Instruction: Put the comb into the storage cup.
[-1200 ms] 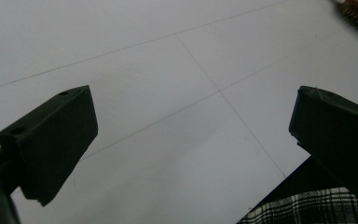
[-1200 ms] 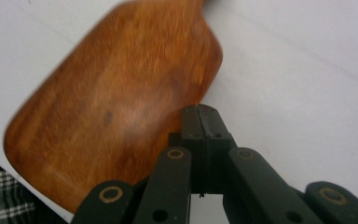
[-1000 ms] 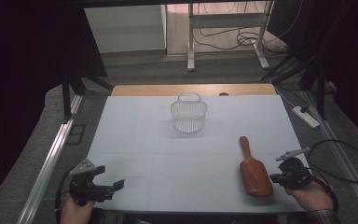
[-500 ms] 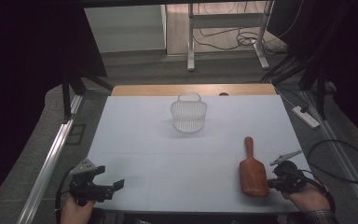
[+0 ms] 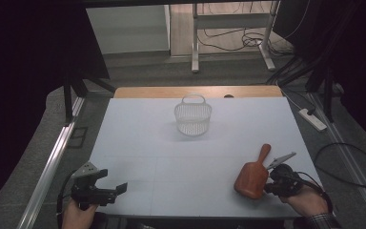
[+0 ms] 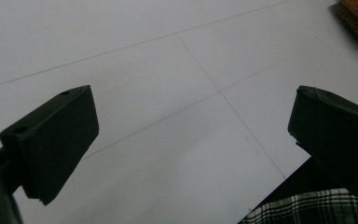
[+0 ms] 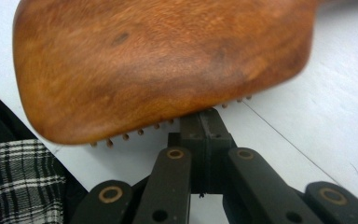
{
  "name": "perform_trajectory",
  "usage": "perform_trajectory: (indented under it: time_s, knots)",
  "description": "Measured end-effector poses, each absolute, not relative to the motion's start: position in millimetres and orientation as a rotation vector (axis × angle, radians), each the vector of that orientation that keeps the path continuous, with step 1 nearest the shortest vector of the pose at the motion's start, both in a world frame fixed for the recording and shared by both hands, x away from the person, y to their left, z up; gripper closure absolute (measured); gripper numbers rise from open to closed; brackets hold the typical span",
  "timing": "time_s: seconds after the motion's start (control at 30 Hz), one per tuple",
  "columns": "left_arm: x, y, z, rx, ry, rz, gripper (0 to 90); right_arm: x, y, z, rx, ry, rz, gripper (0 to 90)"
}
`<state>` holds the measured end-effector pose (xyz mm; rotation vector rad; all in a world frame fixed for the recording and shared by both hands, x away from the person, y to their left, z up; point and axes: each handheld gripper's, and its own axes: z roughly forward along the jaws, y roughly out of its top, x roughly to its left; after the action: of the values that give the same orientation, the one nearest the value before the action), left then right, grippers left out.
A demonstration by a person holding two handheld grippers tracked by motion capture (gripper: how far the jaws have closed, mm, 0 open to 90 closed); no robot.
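Holding the right tool (image 7: 208, 116) clenched, jaws flat together with nothing between them, and wedging its tip in under the rim of the wooden brush (image 7: 158, 65), right at the bristles (image 7: 126, 136). Not grasping the brush at all, merely touching it. Finding the brush lying bristles-down at the near right of the bench (image 5: 171, 157), head toward the person, handle pointing away toward the far side.

Risking a plain shove here: pushing with closed jaws, likely sliding or spinning the brush across the smooth sheet instead of lifting it. Risking, too, a slide toward the near edge of the bench, close beside the head, and a drop off it. Possibly snagging or bending bristles by digging the tip in among them. Probably needing the jaws parted and set across the handle or the head before any lift.

Holding the left tool (image 5: 112, 188) released, jaws wide on nothing, low over the near left corner, well apart from the brush and giving no steadying. Leaving the white basket (image 5: 193, 117) standing upright toward the far middle, well apart from both tools, likely out of harm.
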<state>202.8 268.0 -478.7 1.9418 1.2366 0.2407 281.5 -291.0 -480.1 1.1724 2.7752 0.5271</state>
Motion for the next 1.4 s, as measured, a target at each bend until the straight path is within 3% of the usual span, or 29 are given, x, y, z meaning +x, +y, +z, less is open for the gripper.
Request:
perform_trajectory:
  time_s: [1.4]
  knots:
    - [204, 268, -479, 1.94, 1.241, 0.231, 2.2, 336, -188, -495, 0.884, 2.948, 0.549, 89.6]
